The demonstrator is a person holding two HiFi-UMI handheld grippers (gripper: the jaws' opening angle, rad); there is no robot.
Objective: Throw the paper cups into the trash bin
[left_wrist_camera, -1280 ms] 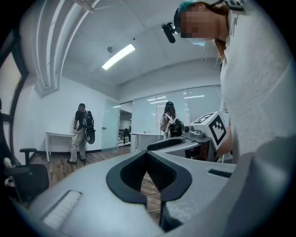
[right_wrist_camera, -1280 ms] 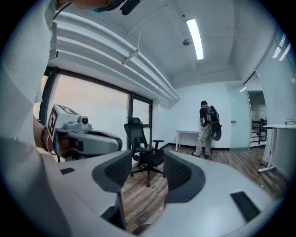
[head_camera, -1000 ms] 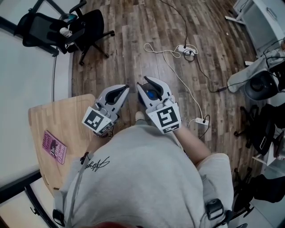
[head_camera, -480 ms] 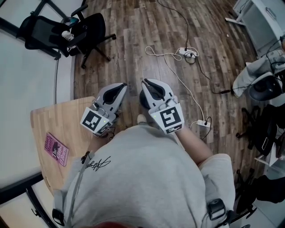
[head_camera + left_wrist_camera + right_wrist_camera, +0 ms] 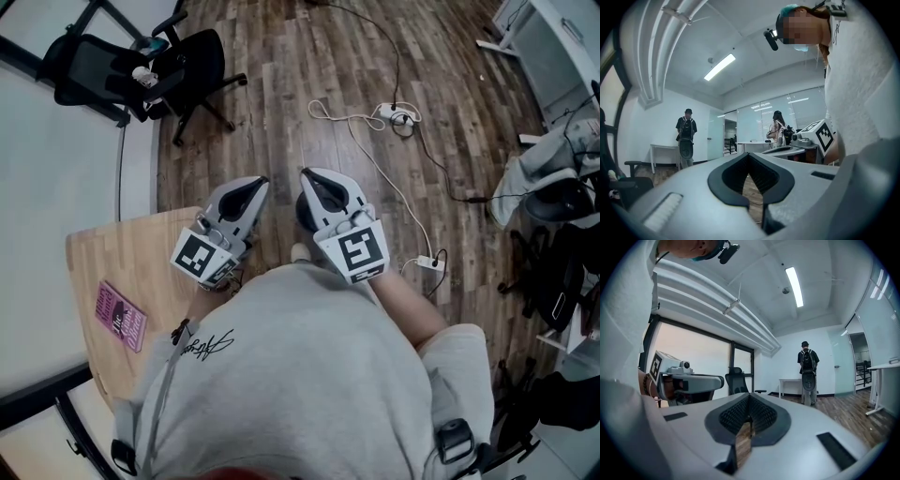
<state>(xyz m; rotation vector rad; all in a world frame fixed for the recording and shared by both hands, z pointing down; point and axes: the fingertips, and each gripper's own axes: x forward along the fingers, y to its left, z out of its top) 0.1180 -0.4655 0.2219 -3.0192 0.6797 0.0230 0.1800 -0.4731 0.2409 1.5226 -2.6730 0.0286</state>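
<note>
Wooden floor (image 5: 281, 94), left gripper (image 5: 255, 182), right gripper (image 5: 309, 174), both jaws clenched, empty; one pink book (image 5: 119, 315)

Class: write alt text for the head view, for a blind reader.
Seen from above, a person holds the left tongs and right tongs, both shut and empty, over a wood floor; the right just closed. A pink book lies on a table at left.
</note>
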